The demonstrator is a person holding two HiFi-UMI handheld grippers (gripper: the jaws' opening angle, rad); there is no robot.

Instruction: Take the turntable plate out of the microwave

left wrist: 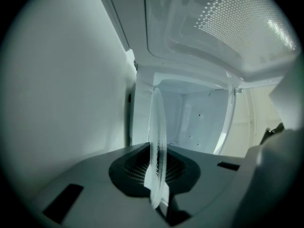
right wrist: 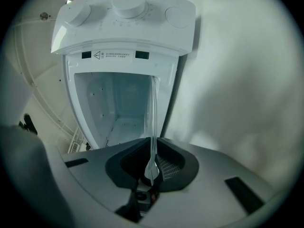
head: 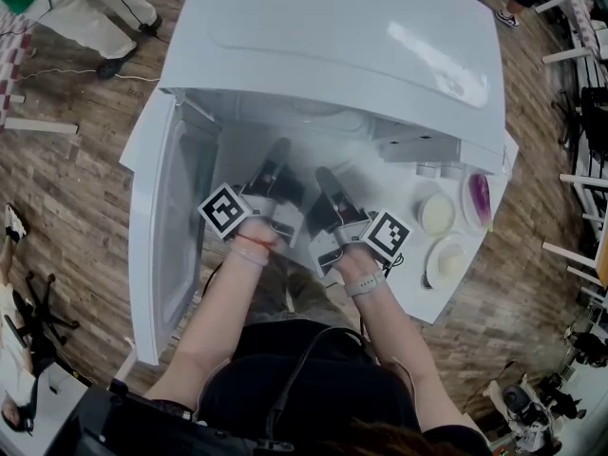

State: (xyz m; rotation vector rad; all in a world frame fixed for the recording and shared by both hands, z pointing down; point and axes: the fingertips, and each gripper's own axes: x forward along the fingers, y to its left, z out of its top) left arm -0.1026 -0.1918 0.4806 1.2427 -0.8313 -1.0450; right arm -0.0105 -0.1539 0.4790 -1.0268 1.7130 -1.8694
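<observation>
**Plate gripped at both sides, not yet out**
The left claw and right claw were each pinched nearly closed on the rim of the glass turntable plate inside the open microwave. Drawing it out remained.

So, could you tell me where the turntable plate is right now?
The turntable plate shows edge-on in both gripper views, gripped by the left tongs and right tongs at the open microwave's mouth.

left gripper: jaws clamped | right gripper: jaws clamped | both arms stretched forward, side by side
</observation>
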